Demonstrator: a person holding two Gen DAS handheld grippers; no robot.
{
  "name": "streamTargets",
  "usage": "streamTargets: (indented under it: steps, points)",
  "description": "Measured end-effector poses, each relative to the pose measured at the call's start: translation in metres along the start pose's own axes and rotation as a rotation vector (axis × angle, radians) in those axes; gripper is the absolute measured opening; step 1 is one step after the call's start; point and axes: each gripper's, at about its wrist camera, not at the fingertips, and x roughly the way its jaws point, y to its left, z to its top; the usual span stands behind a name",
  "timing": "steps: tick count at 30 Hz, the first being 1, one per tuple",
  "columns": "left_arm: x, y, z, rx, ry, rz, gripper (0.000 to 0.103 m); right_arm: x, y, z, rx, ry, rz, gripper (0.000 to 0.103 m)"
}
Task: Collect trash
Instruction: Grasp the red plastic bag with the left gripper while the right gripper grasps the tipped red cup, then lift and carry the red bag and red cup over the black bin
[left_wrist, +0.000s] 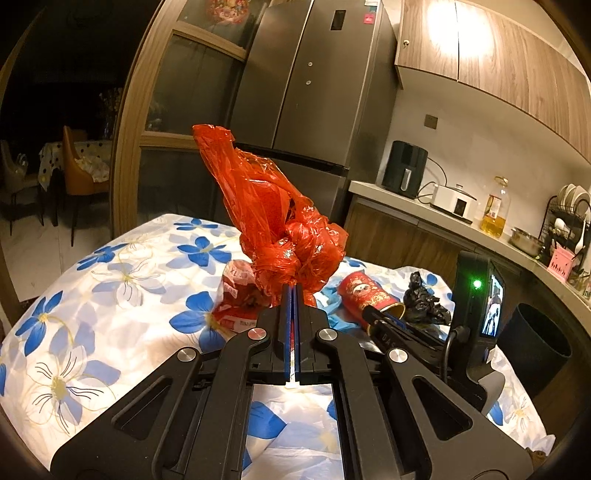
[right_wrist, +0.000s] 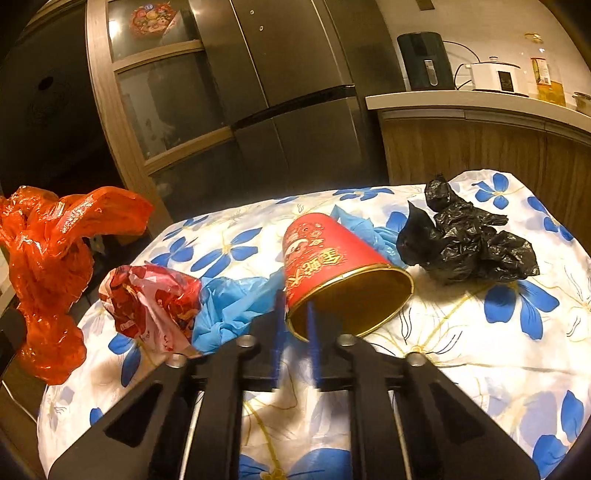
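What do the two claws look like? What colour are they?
Both claws are black, with angled arms that have long cut-out holes and round silver bolts. The left claw has blue strips lining the inside of its fingers. The right claw has blue strips too, and pale lettering shows on its black body.

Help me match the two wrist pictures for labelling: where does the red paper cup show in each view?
Left wrist: red paper cup lies on its side right of centre, just beyond the shut left claw, beside the black bag.
Right wrist: red paper cup at centre, its rim between the right claw's fingers.
Shared landmark: the black bag.
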Motion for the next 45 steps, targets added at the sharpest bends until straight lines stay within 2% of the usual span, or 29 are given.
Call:
streamTargets:
  steps: [2, 7, 18, 31, 45]
  points:
    - [0.000, 0.000, 0.000, -0.003, 0.003, 0.002, 0.000, -0.003, 0.000, 0.001, 0.001, -0.011, 0.008, 0.006]
    - [-0.001, -0.002, 0.000, -0.004, 0.005, 0.006, 0.000, -0.018, 0.002, 0.001, -0.025, -0.035, 0.012, 0.005]
    - [-0.010, -0.024, -0.005, 0.007, 0.007, -0.019, 0.000, -0.091, -0.009, -0.001, -0.056, -0.109, 0.059, 0.005]
    - [-0.013, -0.086, -0.013, 0.061, 0.018, -0.101, 0.000, -0.173, -0.057, 0.002, -0.046, -0.220, -0.031, 0.005]
    - [-0.008, -0.169, -0.016, 0.153, 0.018, -0.201, 0.000, -0.226, -0.116, 0.004, -0.002, -0.297, -0.135, 0.005]
